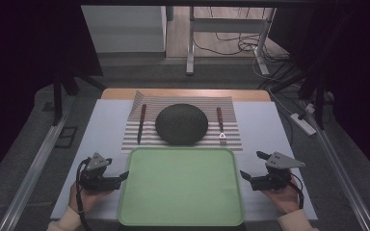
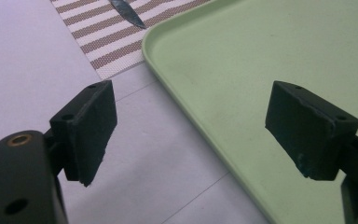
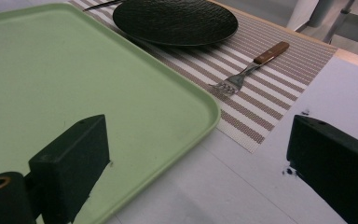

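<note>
Where cables trail, white table (image 1: 260, 130), striped mat (image 1: 231, 103)

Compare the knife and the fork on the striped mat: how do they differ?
The knife lies left of the dark plate; the fork lies right of it. The knife ends in a dark pointed blade; the fork ends in pale metal tines. Both have brown handles pointing away from the green tray.
</note>
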Tool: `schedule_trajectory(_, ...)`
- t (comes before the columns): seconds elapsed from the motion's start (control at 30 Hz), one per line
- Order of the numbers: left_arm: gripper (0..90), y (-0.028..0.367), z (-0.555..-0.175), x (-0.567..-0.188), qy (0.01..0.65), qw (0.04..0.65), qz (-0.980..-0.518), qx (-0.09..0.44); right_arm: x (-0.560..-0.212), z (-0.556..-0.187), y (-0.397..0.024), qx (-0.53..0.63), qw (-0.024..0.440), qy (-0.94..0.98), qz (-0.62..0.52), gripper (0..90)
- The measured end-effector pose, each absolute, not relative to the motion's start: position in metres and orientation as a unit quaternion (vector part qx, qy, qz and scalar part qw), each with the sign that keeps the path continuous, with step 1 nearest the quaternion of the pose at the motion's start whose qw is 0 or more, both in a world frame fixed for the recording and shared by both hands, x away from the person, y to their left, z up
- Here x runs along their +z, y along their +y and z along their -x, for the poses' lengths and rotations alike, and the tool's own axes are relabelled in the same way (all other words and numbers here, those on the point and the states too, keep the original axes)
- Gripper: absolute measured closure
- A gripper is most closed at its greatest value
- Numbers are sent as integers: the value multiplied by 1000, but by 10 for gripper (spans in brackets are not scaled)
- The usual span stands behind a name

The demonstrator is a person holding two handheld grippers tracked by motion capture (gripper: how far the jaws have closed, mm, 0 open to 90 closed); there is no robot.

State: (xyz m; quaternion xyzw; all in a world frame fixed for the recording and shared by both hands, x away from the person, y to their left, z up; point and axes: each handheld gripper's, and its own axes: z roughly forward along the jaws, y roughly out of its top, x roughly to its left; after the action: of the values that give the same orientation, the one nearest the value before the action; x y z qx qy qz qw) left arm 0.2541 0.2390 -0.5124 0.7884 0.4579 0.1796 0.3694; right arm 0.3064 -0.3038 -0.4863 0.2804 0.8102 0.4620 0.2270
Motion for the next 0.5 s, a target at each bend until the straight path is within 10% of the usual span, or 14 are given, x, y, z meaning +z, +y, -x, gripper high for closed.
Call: schedule_trajectory(0.5,176,235,-254,-508,451,372,-792,179,-488,-306,-303,456,216,816,-281,59)
